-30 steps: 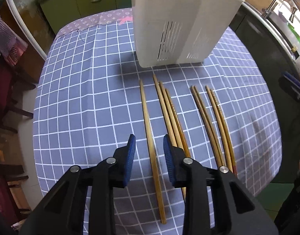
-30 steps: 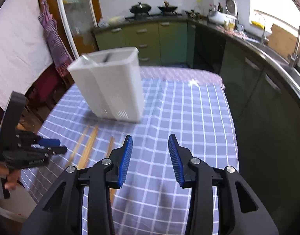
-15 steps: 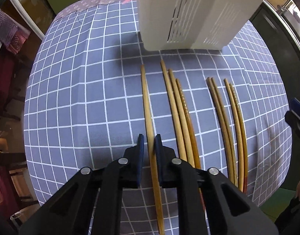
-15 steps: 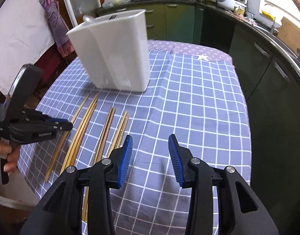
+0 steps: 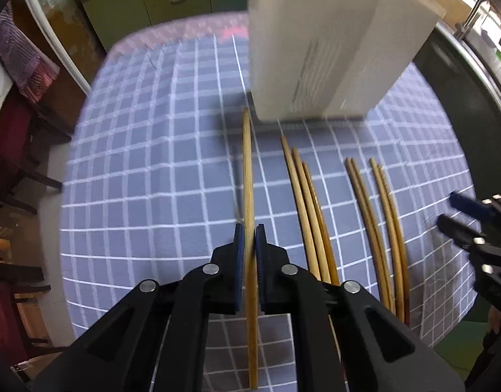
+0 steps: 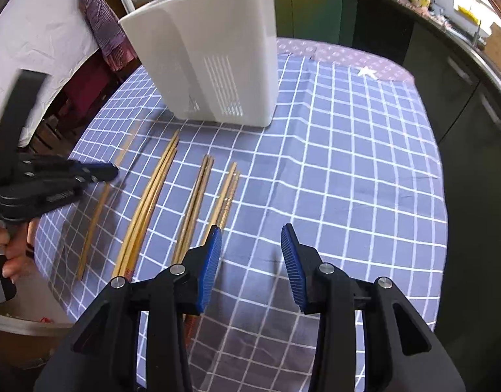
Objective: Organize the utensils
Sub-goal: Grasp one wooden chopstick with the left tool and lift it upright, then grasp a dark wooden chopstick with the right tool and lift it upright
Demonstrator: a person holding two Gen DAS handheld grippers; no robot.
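Bamboo chopstick (image 5: pixel 248 176), the leftmost lying apart on the checked worktop (image 5: pixel 152 179), is sitting pinched mid-length in the just-closed left tool (image 5: pixel 247 240), presumably for loading into the white utensil holder (image 5: pixel 315 49), while the right tool (image 6: pixel 250 258) is hovering half-open, empty, beside the remaining chopsticks (image 6: pixel 198 196).

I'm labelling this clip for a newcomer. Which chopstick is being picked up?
Find the white utensil holder on the checked tablecloth. Chopsticks lie in front of it. The single chopstick lies alone, farthest left in the left wrist view, clamped in the left gripper.
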